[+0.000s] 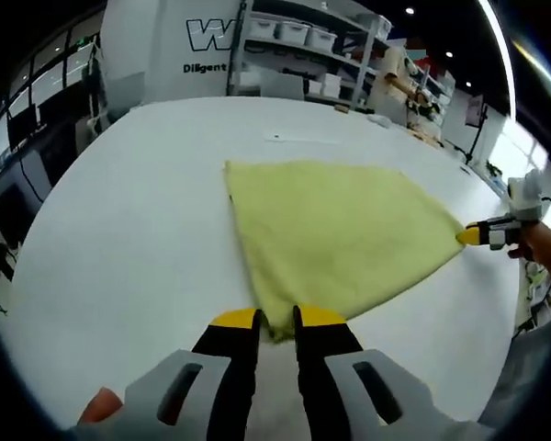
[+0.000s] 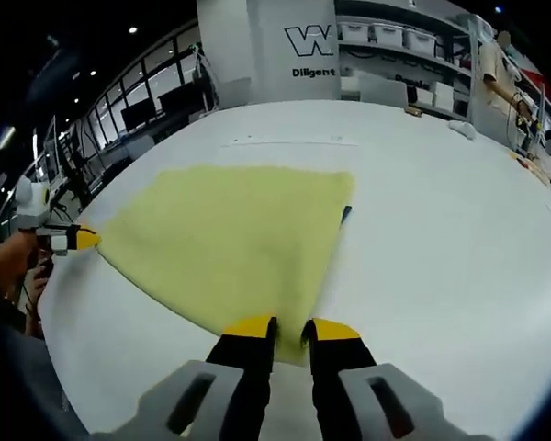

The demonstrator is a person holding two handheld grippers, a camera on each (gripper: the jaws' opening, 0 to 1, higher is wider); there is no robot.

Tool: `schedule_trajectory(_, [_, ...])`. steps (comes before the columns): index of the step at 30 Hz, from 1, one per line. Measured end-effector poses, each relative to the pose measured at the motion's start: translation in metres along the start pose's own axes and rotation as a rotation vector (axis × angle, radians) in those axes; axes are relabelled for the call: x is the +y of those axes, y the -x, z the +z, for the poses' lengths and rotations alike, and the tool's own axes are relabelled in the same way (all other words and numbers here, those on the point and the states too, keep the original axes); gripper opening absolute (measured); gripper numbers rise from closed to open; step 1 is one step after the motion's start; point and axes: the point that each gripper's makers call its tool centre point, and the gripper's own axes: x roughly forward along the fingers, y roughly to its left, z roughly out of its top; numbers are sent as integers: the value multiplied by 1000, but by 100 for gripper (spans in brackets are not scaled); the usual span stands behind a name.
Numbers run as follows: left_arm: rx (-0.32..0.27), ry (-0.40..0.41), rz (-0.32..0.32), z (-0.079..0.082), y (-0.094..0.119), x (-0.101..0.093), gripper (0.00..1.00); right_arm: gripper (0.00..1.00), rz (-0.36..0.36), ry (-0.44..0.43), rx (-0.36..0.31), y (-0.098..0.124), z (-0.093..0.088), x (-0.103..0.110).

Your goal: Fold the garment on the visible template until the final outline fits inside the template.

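Note:
A pale yellow garment lies flat on the white table. In the left gripper view my left gripper is shut on its near corner, with fabric pinched between the yellow-tipped jaws. My right gripper holds the corner at the far right. In the right gripper view the garment spreads ahead, my right gripper is shut on its near corner, and my left gripper holds the left corner. A faint thin line runs on the table beyond the cloth. A small dark mark shows at the cloth's right edge.
Shelves with white bins and a white wall with dark lettering stand behind the table's far edge. A person's hand holds the right gripper. Bare white tabletop stretches around the garment.

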Motion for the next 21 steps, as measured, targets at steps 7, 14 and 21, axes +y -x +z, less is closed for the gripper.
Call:
schedule_trajectory(7, [0, 2, 0, 0, -1, -3, 8, 8, 6, 3, 0, 0, 2, 0])
schedule_trajectory(14, [9, 20, -7, -1, 0, -1, 2, 0, -9, 60, 11, 0, 2, -4])
schedule_trajectory(21, [26, 2, -17, -4, 1, -5, 1, 0, -28, 98, 15, -4, 5, -5])
